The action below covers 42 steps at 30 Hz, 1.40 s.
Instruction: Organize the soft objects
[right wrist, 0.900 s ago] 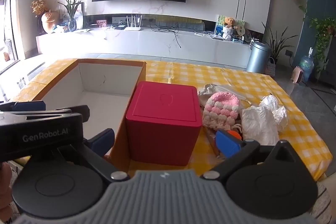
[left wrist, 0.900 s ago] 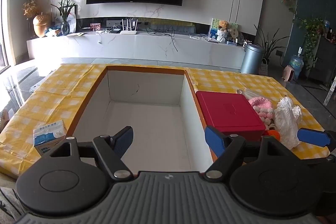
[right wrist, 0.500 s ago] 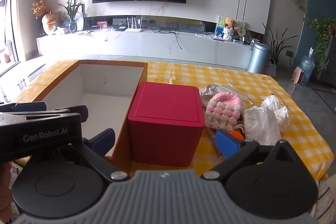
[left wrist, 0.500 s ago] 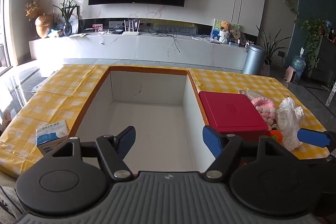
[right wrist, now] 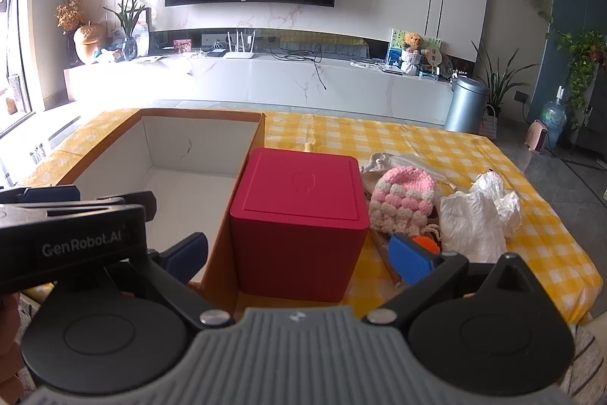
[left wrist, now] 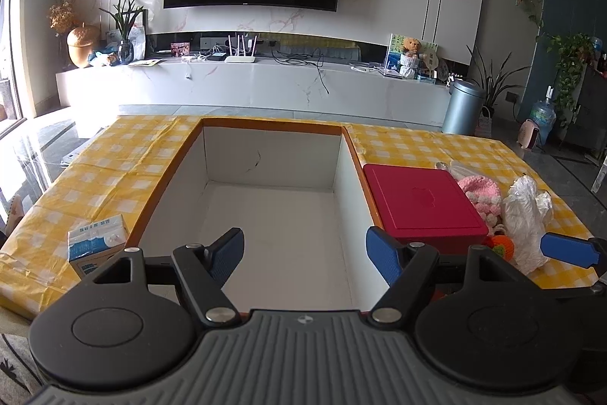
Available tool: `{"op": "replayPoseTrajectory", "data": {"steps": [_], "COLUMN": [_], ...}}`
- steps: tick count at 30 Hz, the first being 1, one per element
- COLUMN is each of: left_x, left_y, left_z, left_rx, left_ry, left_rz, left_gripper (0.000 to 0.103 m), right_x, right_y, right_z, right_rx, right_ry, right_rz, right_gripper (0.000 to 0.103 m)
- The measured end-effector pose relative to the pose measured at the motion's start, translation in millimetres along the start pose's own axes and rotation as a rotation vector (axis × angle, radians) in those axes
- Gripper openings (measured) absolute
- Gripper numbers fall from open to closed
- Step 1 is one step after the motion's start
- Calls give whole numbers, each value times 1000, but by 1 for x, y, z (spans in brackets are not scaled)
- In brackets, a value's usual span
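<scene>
left claw [left wrist: 304, 255]: blue-padded fingers spread wide, nothing between them. it hangs over the near end of the large open box [left wrist: 273, 154], which has white inner walls and an orange-brown rim. no contents are visible in the part of the box shown.

right claw [right wrist: 299, 253]: fingers likewise spread wide, holding nothing. it sits at the near edge of the table [right wrist: 436, 143], which is covered in a yellow and white checked cloth. the red cube box [right wrist: 299, 215] stands directly ahead of it, between the lines of the two fingers but not touched by either. the body of the left claw shows at the left edge of the right wrist view, marked "genrobot.ai".

soft objects: all lie on the table to the right of the red cube box, outside the large open box. the pink and white crocheted hat [right wrist: 402, 200] lies just beside the red cube box. a crumpled white plastic bag [right wrist: 478, 215] lies to the right of the hat, touching or nearly touching it. a small orange item [right wrist: 426, 243] is partly hidden behind the right claw's right finger; its nature cannot be told. a clear pouch [right wrist: 394, 158] lies behind the hat.

other items: a blue and white carton [left wrist: 96, 241] stands on the table to the left of the large open box, near its front corner. the red cube box stands against the right outer wall of the large open box.
</scene>
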<state>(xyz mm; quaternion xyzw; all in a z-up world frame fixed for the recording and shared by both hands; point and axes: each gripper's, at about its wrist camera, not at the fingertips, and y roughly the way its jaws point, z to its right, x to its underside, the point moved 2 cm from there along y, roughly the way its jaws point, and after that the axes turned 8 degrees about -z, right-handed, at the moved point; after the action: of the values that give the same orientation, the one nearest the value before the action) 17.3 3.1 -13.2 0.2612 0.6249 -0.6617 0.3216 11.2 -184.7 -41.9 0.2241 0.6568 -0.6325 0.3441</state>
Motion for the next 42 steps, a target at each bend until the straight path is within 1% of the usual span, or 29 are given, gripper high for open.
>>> {"op": "replayPoseTrajectory", "data": {"steps": [8, 18, 42], "left_x": [0, 2, 2], "left_y": [1, -2, 2], "left_z": [0, -1, -2], "left_rx": [0, -17, -27], "left_ry": [0, 12, 18], "left_rz": [-12, -18, -51], "left_gripper": [86, 86, 86], "right_x": [1, 2, 4], "right_y": [0, 2, 6], "right_z": [0, -1, -3], "right_rx": [1, -11, 2], "right_ry": [3, 4, -9], "right_rz": [-9, -17, -38], "right_gripper": [100, 100, 100]}}
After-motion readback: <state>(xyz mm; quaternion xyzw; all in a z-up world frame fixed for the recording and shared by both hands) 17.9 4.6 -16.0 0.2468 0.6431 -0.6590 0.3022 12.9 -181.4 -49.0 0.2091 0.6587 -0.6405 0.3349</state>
